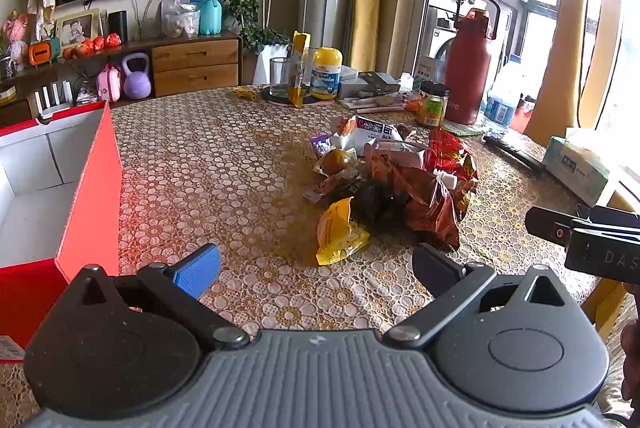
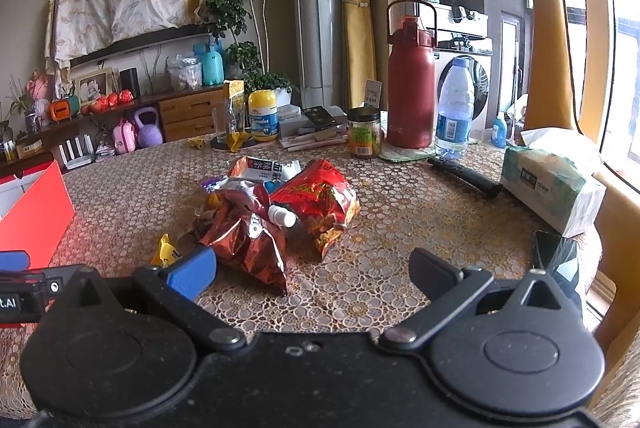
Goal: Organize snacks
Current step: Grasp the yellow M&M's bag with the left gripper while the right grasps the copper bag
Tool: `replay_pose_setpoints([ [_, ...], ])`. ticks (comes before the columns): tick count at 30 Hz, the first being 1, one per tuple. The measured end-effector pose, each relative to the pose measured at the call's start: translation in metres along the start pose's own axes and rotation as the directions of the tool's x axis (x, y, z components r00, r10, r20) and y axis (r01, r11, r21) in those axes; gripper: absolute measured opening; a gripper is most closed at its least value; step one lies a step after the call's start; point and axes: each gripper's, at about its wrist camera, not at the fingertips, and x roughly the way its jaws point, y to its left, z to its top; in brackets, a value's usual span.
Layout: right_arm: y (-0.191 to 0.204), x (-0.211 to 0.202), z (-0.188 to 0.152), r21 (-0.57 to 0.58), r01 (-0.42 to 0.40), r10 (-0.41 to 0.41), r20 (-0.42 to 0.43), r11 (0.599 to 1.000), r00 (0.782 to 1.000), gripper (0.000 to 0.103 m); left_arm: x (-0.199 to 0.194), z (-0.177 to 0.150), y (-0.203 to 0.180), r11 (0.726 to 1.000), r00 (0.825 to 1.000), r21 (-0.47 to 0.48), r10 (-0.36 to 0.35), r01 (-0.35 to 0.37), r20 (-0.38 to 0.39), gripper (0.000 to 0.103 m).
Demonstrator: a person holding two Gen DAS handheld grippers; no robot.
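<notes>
A heap of snack packets point(image 1: 396, 176) lies mid-table: a yellow packet point(image 1: 338, 232) nearest, a dark red foil bag point(image 1: 416, 196), a bright red bag point(image 1: 452, 152), a white packet point(image 1: 372, 132). The right wrist view shows the same heap point(image 2: 280, 204), with the dark red bag point(image 2: 248, 240) closest. A red box point(image 1: 72, 204) with a white inside stands open at the left. My left gripper point(image 1: 316, 264) is open just short of the yellow packet, holding nothing. Open too, my right gripper point(image 2: 312, 268) hovers in front of the heap, empty.
At the table's far side stand a red flask point(image 2: 410, 88), a water bottle point(image 2: 454, 108), a jar point(image 2: 363, 132), a yellow-lidded tub point(image 2: 263, 116) and a glass point(image 1: 280, 78). A tissue pack point(image 2: 552, 184), a black stick point(image 2: 464, 176) and a phone point(image 2: 560, 260) lie at the right.
</notes>
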Motion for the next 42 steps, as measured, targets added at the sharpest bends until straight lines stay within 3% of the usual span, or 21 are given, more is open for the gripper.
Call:
replay_pose_setpoints([
  [21, 0.020, 0.059, 0.001, -0.025, -0.039, 0.037, -0.061, 0.999, 0.997, 0.103, 0.086, 0.015, 0.001, 0.996, 0.996, 0.069, -0.060, 0.065, -0.065, 0.103],
  [35, 0.034, 0.094, 0.012, -0.008, -0.125, 0.124, -0.085, 0.992, 0.989, 0.103, 0.123, 0.006, 0.002, 0.979, 0.989, 0.152, -0.127, 0.138, -0.082, 0.102],
  [41, 0.043, 0.105, 0.013, -0.009, -0.146, 0.144, -0.112, 0.989, 0.983, 0.103, 0.133, 0.006, -0.001, 0.972, 0.984, 0.172, -0.146, 0.162, -0.101, 0.079],
  [42, 0.044, 0.107, 0.013, -0.007, -0.148, 0.147, -0.117, 0.989, 0.982, 0.103, 0.134, 0.006, -0.001, 0.971, 0.984, 0.173, -0.147, 0.163, -0.105, 0.071],
])
